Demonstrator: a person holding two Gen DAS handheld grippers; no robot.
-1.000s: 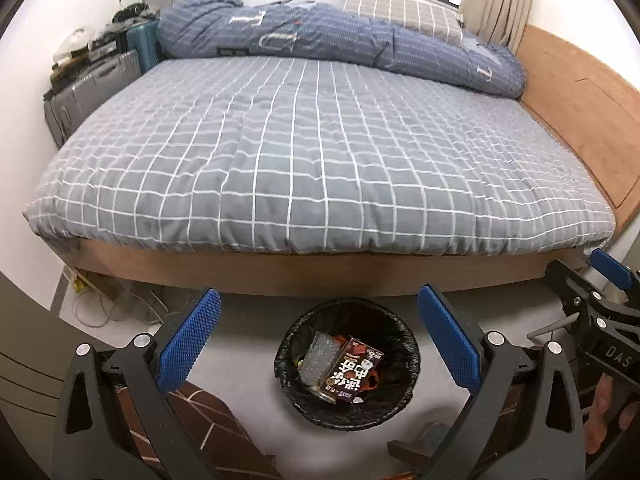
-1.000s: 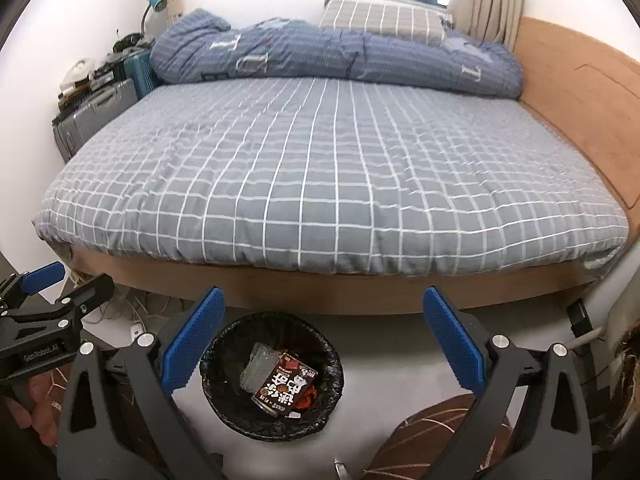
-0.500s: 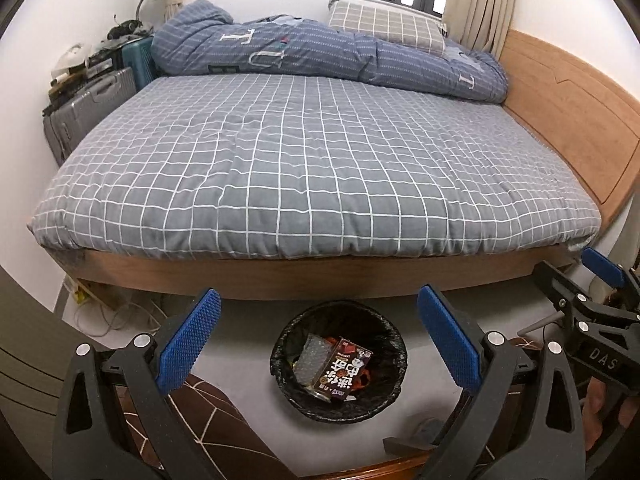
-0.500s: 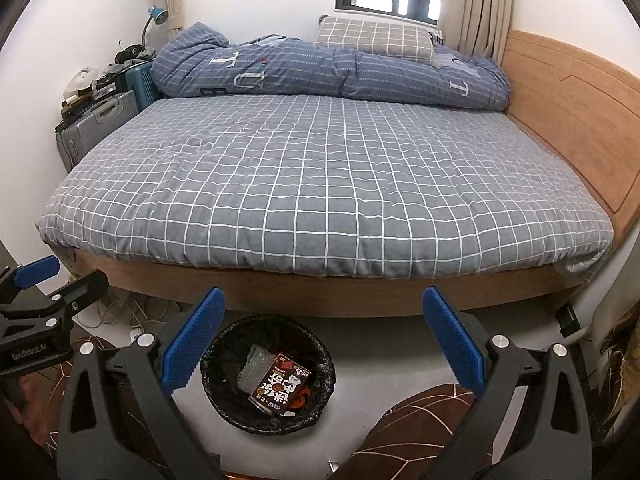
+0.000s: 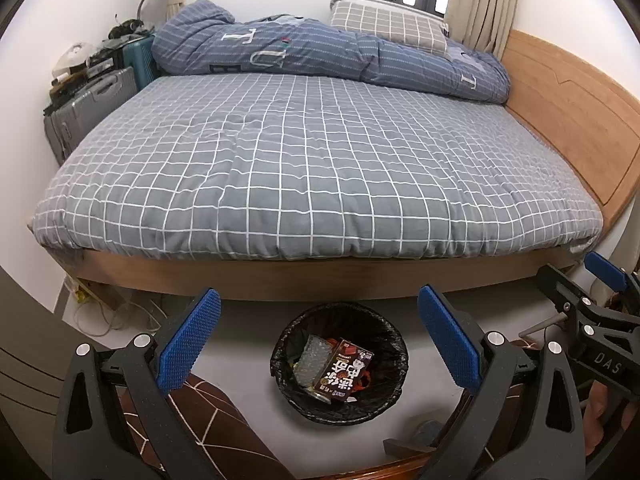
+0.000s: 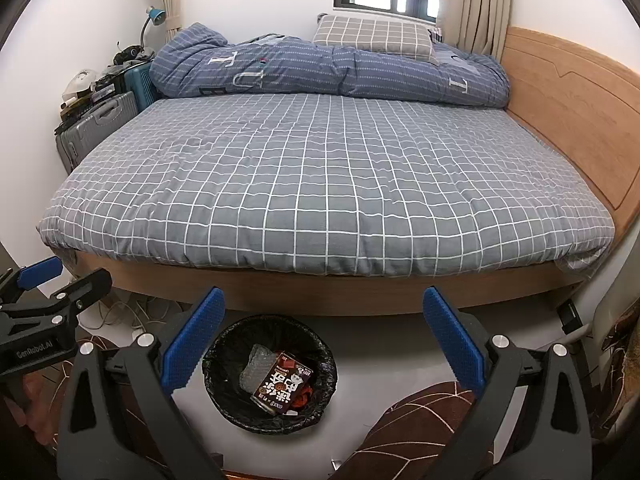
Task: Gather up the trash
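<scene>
Left gripper (image 5: 320,344): its blue-padded jaws stand wide apart with nothing between them; it hangs above the floor, pointed toward the foot of the bed.
Right gripper (image 6: 324,346): likewise spread wide and holding nothing; it sits beside the left one, whose black frame shows at the left edge of the right wrist view, just as the right gripper's frame shows at the right edge of the left wrist view.
Trash bin (image 5: 280,354): a round bin with a black liner, standing on the pale floor just in front of the bed's wooden base; in the left wrist view it appears between the two blue pads, in the right wrist view nearer the left pad.
Snack packet (image 5: 342,370): a dark brown packet with white characters, lying tilted inside the bin on top of the other rubbish.
Clear plastic wrap (image 5: 307,358): a crumpled bubbly piece inside the bin, touching the packet's left side.
Red scraps (image 6: 302,394): small bits in the bin beside the packet; what they are cannot be told.
Bed (image 5: 304,160): covered by a grey sheet with a white grid, on a wooden frame with a wooden headboard at the right.
Duvet (image 5: 328,58): blue, bunched along the far side of the bed, with a checked pillow (image 5: 388,26) behind it.
Suitcases (image 5: 90,106): a grey one and a teal one against the left wall, cluttered on top.
Cables (image 5: 108,316): white, loose on the floor by the bed's left corner.
</scene>
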